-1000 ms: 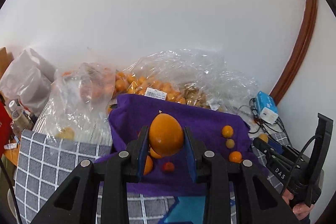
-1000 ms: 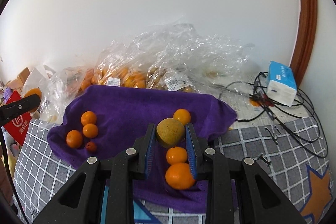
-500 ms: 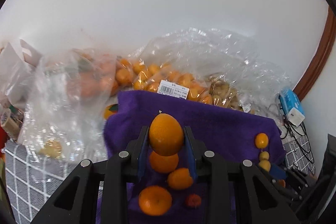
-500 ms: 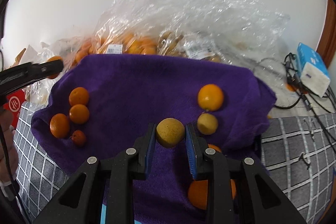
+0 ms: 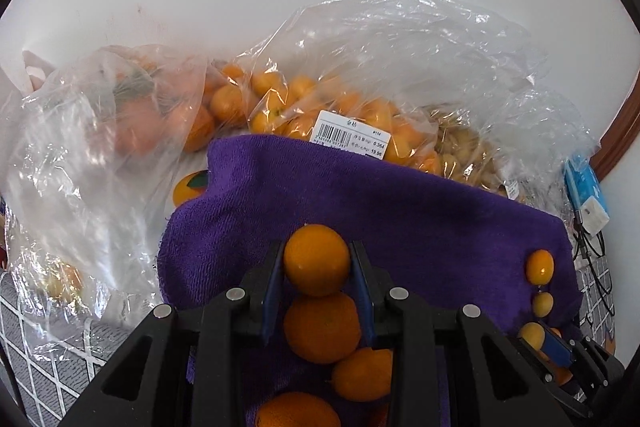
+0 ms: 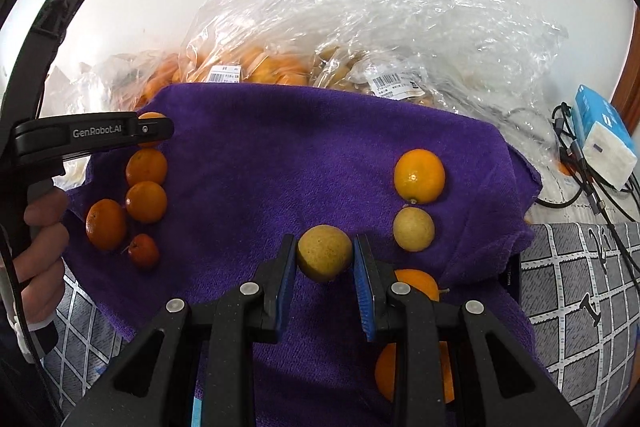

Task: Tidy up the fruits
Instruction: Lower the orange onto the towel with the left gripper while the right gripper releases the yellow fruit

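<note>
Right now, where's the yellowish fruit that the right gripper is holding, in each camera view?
Left wrist view: at the lower right edge, yellowish fruit pinched in the right gripper.
Right wrist view: bottom centre, between the blue pads.
Shared landmark: the purple towel.

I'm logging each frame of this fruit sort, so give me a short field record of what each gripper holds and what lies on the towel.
left gripper: shut on an orange fruit
right gripper: shut on a yellow-brown fruit
surface: purple towel on a checked cloth
left group: oranges plus one small red fruit
right group: one orange, one yellowish fruit
behind: clear bags of fruit
</note>
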`<state>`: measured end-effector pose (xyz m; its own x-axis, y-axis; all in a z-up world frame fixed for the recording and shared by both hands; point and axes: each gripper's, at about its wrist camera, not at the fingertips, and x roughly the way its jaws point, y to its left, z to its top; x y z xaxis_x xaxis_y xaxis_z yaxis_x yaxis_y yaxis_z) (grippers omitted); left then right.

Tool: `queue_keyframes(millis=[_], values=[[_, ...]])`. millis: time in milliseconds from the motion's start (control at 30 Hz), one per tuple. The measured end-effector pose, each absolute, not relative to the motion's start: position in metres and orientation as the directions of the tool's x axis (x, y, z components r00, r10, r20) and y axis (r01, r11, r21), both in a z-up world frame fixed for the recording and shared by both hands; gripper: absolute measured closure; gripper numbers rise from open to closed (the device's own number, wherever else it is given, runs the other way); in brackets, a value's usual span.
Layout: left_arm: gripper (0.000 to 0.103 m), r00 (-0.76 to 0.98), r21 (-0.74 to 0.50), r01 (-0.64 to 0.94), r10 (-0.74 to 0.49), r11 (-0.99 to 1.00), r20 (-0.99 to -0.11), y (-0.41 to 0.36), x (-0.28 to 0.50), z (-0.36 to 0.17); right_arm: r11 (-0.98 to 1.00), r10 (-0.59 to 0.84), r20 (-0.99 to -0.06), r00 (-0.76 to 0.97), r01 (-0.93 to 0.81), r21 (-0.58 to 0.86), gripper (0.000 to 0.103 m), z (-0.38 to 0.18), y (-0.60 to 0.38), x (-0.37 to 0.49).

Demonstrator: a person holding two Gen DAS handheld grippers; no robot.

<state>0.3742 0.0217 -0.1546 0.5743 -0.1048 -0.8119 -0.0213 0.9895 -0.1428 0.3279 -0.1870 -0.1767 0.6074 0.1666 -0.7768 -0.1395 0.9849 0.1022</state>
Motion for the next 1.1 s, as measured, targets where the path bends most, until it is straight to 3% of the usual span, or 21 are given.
queue_keyframes(millis=[267,400,500,733,1100], values=[[0.072,0.55,-0.131,-0.017,-0.1,0.991,-0.829,0.018,0.374,-0.162,0.987,0.148,-0.774,0.616,-0.142,0.076,0.075,-0.177,-0.184,0.327],[0.072,0.537,-0.136,0.003,-0.117,0.991,-0.835,0.016,0.378,-0.162,0.987,0.148,-0.766,0.625,-0.143,0.074,0.058,-0.176,-0.184,0.328],[0.072,0.535,-0.136,0.012,-0.121,0.991,-0.836,0.014,0.38,-0.156,0.988,0.141,-0.773,0.618,-0.133,0.074,0.056,-0.174,-0.185,0.328],[0.061,0.59,-0.134,0.081,-0.156,0.988,-0.792,0.002,0.362,-0.118,0.99,0.128,-0.778,0.615,-0.039,0.132,0.055,-0.151,-0.202,0.316],[0.044,0.655,-0.054,0.098,-0.105,0.994,-0.748,-0.002,0.276,-0.076,0.993,0.064,-0.753,0.655,0.031,0.111,0.055,-0.093,-0.226,0.253]])
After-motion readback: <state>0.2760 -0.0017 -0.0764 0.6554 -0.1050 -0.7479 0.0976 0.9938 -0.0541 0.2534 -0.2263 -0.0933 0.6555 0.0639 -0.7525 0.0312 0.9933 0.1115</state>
